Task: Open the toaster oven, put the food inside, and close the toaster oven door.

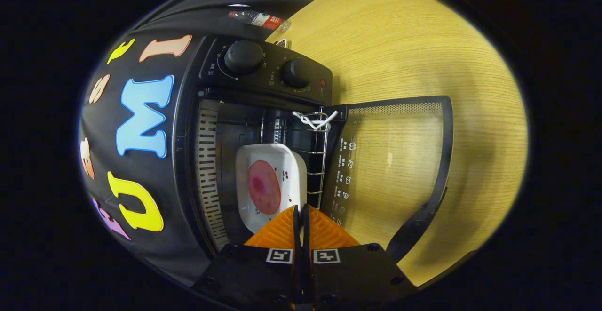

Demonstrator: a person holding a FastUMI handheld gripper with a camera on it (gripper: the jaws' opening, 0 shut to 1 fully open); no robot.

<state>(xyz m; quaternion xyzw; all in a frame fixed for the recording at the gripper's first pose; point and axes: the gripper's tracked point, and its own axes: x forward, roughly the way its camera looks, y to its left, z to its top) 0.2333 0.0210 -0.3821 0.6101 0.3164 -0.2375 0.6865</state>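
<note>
The black toaster oven (pixel 263 73) stands with its glass door (pixel 390 160) swung fully down, flat over the wooden table (pixel 400 43). Inside, on the wire rack (pixel 320 160), sits a white dish (pixel 268 153) holding a round pink slice of food (pixel 263 187). My gripper (pixel 301 210) is at the oven's mouth. Its orange fingers (pixel 280 231) are closed to a thin gap on the near rim of the dish, which runs under and between the tips.
The door's black handle (pixel 418 221) juts out beside my right finger. A white tie (pixel 314 120) hangs on the rack near the control panel with its two knobs (pixel 243 57). A plastic bottle (pixel 257 19) lies behind the oven.
</note>
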